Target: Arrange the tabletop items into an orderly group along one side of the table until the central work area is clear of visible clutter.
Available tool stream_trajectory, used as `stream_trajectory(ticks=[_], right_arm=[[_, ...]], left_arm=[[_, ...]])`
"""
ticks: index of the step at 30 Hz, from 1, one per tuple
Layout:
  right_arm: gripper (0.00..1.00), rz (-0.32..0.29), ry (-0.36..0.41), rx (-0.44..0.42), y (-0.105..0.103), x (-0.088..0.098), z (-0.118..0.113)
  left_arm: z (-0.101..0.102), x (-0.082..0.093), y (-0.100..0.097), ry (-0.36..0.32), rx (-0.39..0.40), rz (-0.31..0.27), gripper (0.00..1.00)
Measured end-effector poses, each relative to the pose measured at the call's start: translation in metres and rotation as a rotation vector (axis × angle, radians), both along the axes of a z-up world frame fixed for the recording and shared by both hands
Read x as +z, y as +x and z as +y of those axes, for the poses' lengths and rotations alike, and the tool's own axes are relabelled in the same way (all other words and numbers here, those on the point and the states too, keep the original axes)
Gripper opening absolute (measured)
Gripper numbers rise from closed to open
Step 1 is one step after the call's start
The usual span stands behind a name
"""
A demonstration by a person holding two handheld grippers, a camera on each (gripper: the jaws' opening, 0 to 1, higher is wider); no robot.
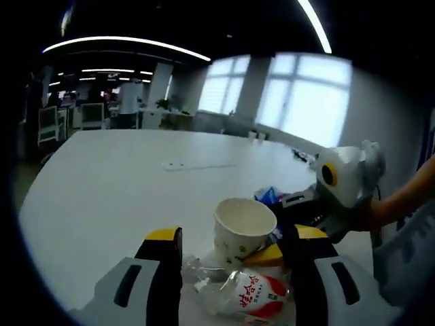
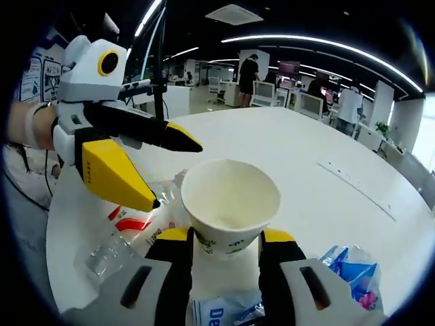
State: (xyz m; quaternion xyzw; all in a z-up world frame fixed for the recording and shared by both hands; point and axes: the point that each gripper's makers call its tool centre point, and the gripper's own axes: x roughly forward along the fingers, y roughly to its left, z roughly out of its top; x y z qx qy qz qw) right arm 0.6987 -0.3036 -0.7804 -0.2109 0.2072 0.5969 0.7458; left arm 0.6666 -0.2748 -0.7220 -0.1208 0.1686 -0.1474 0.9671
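In the left gripper view, the left gripper (image 1: 231, 261) comes up from below with its two yellow-tipped jaws spread wide, nothing between them pinched. Just past the jaws, on the white table (image 1: 115, 197), lies a crumpled clear plastic bottle (image 1: 248, 295) with a red and white label, on its side. Beyond it stands the paper cup (image 1: 242, 231), upright and empty. Behind the cup, a bit to the right, sits a blue wrapper (image 1: 270, 195). Further right the right gripper (image 1: 275, 255) reaches in, held by a bare forearm (image 1: 408, 193); one of its yellow tips sits against the base of the cup.

In the right gripper view, the left gripper (image 2: 177, 173) enters from the left, a hand behind it, its jaws parted, one dark and one yellow, tips hovering over the bottle (image 2: 129, 234) with its red label, which lies left of the cup. In the middle, the right gripper (image 2: 224, 238) has its jaws pressed in on the paper cup (image 2: 230, 204), clamping its lower part on both sides. The cup stands upright near the table edge. Below it lies a pale packet (image 2: 224, 309) with blue lettering, and to the right a blue wrapper (image 2: 353, 272) rests on the table (image 2: 326, 156).
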Motion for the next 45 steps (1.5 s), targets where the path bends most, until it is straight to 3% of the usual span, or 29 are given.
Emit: stream_trajectory(ticks=[11, 13, 14, 15, 20, 45], right_arm=[[0.34, 0.000, -0.008, 0.004, -0.002, -0.002, 0.000], [0.34, -0.001, -0.009, 0.002, -0.001, -0.002, 0.000], [0.34, -0.001, -0.011, 0.001, -0.001, -0.002, 0.000], [0.34, -0.002, -0.012, 0.001, -0.001, -0.002, 0.001], [0.34, 0.003, -0.009, -0.006, -0.001, -0.003, 0.001], [0.35, 0.004, -0.017, 0.002, -0.002, -0.004, 0.002]], left_arm=[[0.017, 0.001, -0.039, -0.055, 0.070, 0.001, 0.65], [0.022, -0.004, -0.045, -0.049, 0.080, 0.006, 0.66], [0.027, -0.013, -0.051, -0.057, 0.098, 0.048, 0.66], [0.029, -0.015, -0.053, -0.074, 0.108, 0.055, 0.67], [0.033, -0.019, -0.065, -0.085, 0.128, 0.058, 0.66], [0.028, -0.024, -0.068, -0.106, 0.126, 0.078, 0.65]])
